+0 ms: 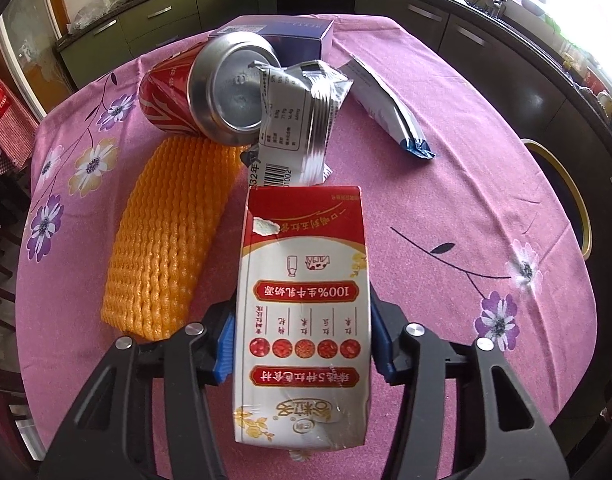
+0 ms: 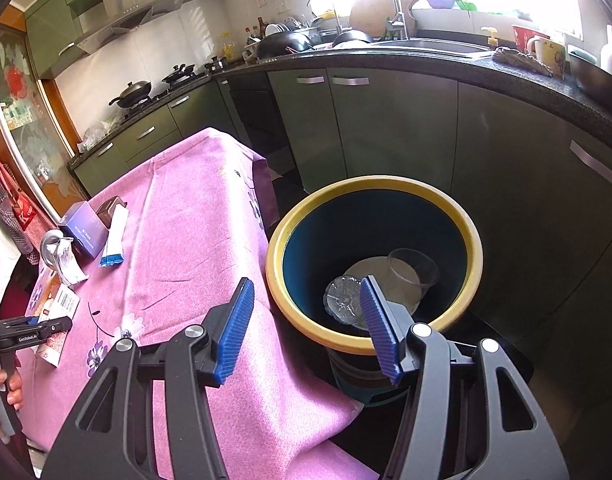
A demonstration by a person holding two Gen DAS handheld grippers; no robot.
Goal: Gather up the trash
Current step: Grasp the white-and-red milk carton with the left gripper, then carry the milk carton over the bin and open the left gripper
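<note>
My left gripper (image 1: 302,344) is shut on a red and white milk carton (image 1: 302,300), its blue pads pressing both sides over the pink tablecloth (image 1: 446,208). Beyond it lie an orange foam net (image 1: 166,236), a red soda can (image 1: 202,92) on its side, a grey snack wrapper (image 1: 302,108), a white and blue wrapper (image 1: 390,112) and a purple box (image 1: 282,34). My right gripper (image 2: 306,320) is open and empty above the yellow-rimmed bin (image 2: 282,248) beside the table. A clear plastic cup (image 2: 410,276) and a clear bottle (image 2: 344,300) lie inside the bin.
The bin's rim also shows at the right edge of the left wrist view (image 1: 574,200). Dark green kitchen cabinets (image 2: 386,128) and a black counter (image 2: 466,68) stand behind the bin. The left gripper and carton show at far left in the right wrist view (image 2: 38,320).
</note>
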